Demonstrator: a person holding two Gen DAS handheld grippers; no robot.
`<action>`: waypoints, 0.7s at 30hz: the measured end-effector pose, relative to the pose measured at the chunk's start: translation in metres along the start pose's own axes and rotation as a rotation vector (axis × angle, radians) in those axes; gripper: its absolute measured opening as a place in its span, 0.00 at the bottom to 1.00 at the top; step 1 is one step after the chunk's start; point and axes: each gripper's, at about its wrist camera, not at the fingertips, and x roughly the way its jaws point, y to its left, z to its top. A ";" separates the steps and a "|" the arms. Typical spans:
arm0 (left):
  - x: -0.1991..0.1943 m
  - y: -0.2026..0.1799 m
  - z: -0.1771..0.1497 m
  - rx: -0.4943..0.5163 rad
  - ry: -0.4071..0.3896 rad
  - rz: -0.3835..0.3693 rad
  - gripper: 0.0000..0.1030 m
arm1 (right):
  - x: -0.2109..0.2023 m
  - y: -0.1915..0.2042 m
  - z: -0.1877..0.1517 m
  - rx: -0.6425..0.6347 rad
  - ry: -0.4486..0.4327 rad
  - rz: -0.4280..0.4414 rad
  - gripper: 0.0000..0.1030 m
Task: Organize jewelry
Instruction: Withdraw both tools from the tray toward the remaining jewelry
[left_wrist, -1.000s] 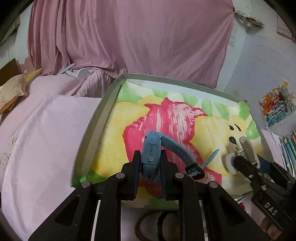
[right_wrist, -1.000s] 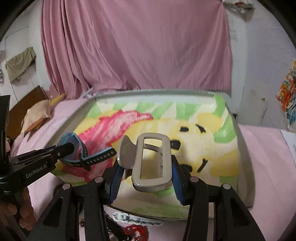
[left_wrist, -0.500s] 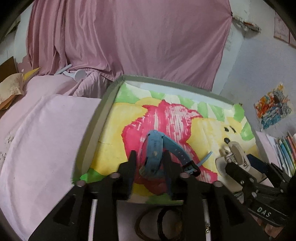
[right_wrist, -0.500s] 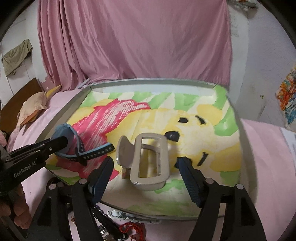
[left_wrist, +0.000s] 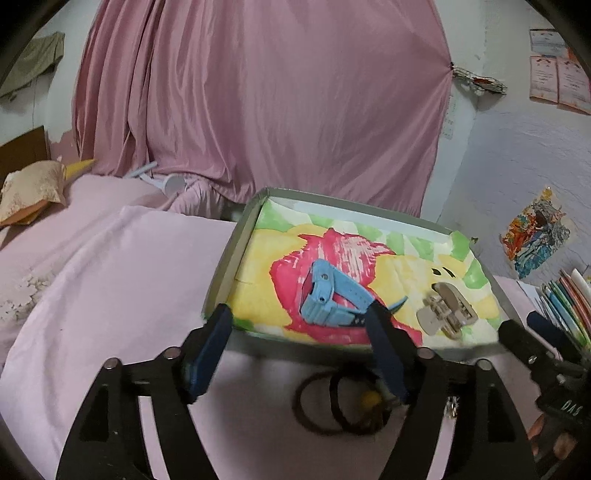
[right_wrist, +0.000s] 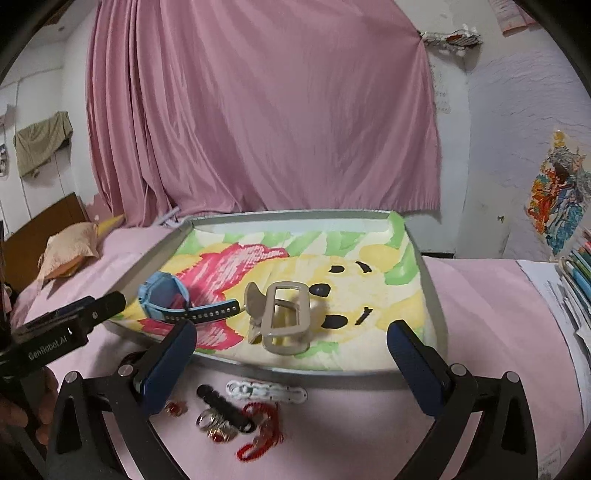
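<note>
Surface: pale pink sheet-covered bed (right_wrist: 487, 295).
Tray: shallow grey-rimmed tray with painted lining (right_wrist: 430, 295) lying on the sheet.
In front of tray: white chain-link hair clip (right_wrist: 266, 391), black bar clip (right_wrist: 225, 408), red beaded string (right_wrist: 262, 428), dark round hair ties (left_wrist: 332, 402).
Far left: tan pillow (right_wrist: 68, 251).

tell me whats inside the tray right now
Inside the tray lie a blue watch and a beige hair clip, apart, on a painted lining. What the lining hides beneath cannot be seen.
</note>
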 end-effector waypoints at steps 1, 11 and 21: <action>-0.005 -0.001 -0.003 0.002 -0.016 0.000 0.75 | -0.004 0.000 -0.002 0.002 -0.013 0.003 1.00; -0.057 -0.005 -0.026 0.019 -0.149 -0.034 0.90 | -0.057 0.011 -0.024 -0.033 -0.148 0.000 1.00; -0.078 -0.013 -0.052 0.111 -0.186 0.008 0.92 | -0.070 0.024 -0.049 -0.097 -0.152 -0.031 1.00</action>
